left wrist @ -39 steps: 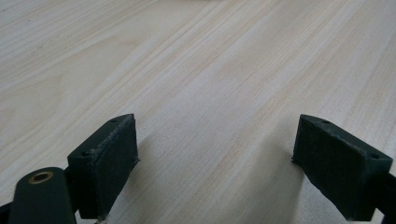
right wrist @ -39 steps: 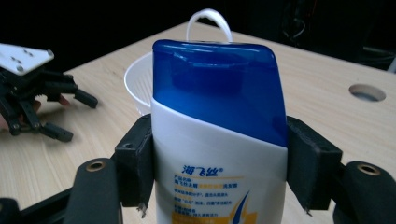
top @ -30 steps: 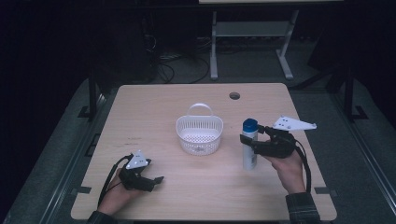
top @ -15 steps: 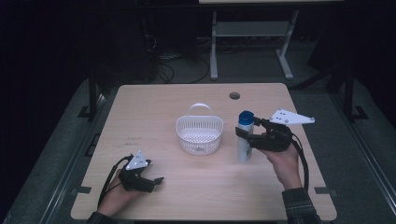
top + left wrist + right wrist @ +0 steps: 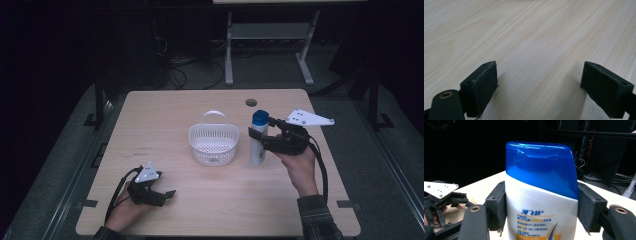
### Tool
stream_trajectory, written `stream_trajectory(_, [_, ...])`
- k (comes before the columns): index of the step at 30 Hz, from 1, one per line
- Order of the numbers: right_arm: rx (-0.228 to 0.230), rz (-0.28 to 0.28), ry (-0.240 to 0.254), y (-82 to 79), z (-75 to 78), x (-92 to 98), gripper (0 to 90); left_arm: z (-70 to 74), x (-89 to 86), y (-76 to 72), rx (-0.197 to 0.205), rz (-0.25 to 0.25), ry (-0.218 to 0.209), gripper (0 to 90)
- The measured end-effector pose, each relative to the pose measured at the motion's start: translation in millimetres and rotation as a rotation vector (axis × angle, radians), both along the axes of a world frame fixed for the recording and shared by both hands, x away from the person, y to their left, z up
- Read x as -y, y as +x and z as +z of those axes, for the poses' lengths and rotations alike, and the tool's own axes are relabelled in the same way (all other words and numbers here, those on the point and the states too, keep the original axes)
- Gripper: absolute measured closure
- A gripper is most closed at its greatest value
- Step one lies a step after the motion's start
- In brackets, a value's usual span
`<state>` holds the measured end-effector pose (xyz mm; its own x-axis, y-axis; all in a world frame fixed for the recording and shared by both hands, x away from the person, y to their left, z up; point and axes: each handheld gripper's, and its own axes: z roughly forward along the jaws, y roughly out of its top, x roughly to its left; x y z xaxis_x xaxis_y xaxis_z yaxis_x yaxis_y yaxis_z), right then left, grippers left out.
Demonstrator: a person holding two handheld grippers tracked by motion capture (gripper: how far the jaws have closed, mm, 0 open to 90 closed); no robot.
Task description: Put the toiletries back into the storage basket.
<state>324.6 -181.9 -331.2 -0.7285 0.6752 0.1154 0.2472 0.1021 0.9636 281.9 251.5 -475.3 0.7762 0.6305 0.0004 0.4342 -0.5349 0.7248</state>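
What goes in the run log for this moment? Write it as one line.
right gripper: shut on shampoo bottle, upright | left gripper: open, low over table | white basket: beside bottle, nothing visible inside

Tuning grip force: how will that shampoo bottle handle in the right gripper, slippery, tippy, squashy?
The shampoo bottle looks glossy, so it may slip; the right gripper clamps its flat sides just below the blue cap, which should help. Tall and narrow, it probably tips if nudged high. Its plastic walls likely flex slightly.
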Motion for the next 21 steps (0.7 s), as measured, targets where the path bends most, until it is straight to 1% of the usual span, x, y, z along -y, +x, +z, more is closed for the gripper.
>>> stream_trajectory(3, [-0.001, -0.002, 0.002, 2.8, 1.9, -2.3, 34.1, 0.0, 0.3, 0.1, 0.001, -0.002, 0.0, 12.8])
stream_trajectory(6, [0.007, -0.001, -0.012, 7.7, 6.9, -7.4, 34.1, -0.3, 0.7, -0.1, 0.0, 0.0, -0.004, 12.8])
stream_trajectory(14, [0.018, 0.005, -0.017, 15.7, 16.5, -17.7, 34.1, -0.1, 0.6, -0.1, -0.001, -0.001, -0.002, 12.8])
stream_trajectory(21, [0.026, 0.004, -0.018, 22.9, 20.3, -27.4, 34.1, -0.1, 0.6, -0.1, -0.001, -0.002, -0.002, 12.8])
